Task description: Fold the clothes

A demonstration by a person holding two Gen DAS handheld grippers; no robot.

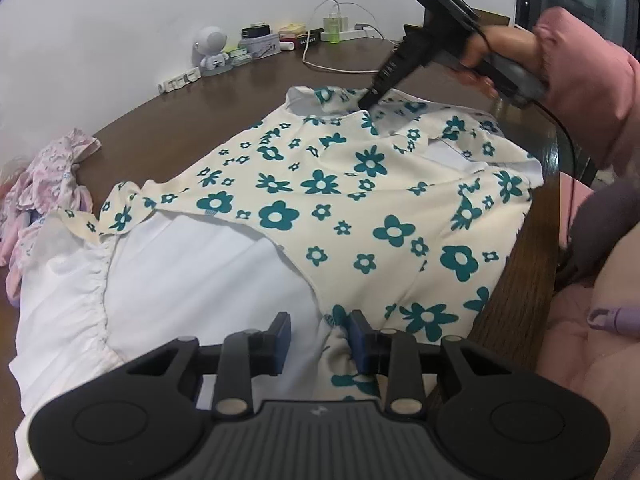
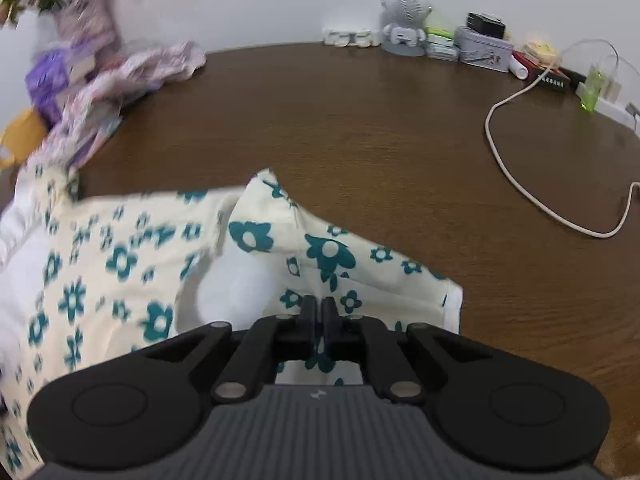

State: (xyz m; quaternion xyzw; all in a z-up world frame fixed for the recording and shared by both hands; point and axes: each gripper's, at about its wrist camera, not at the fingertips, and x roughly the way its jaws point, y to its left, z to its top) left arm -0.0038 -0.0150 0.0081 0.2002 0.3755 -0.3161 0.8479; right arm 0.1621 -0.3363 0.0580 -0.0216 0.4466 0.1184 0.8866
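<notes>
A cream garment with teal flowers (image 1: 340, 200) lies spread on the brown table (image 1: 220, 92), its white lining (image 1: 180, 280) turned up on the near left. In the left wrist view my left gripper (image 1: 320, 334) hovers low over the garment's near edge, jaws apart, with cloth lying between them and no pinch showing. My right gripper (image 1: 366, 104) reaches down to the garment's far edge by the neckline. In the right wrist view it (image 2: 319, 312) is shut, with a raised fold of the floral garment (image 2: 272, 224) running in at its tips.
A heap of pink clothes (image 1: 44, 184) (image 2: 132, 76) sits at the table's left. A toy robot (image 2: 404, 20), tins, chargers and a white cable (image 2: 500, 152) line the back wall. A pink sleeve (image 1: 580, 80) holds the right gripper. The table edge (image 1: 540, 240) runs close on the right.
</notes>
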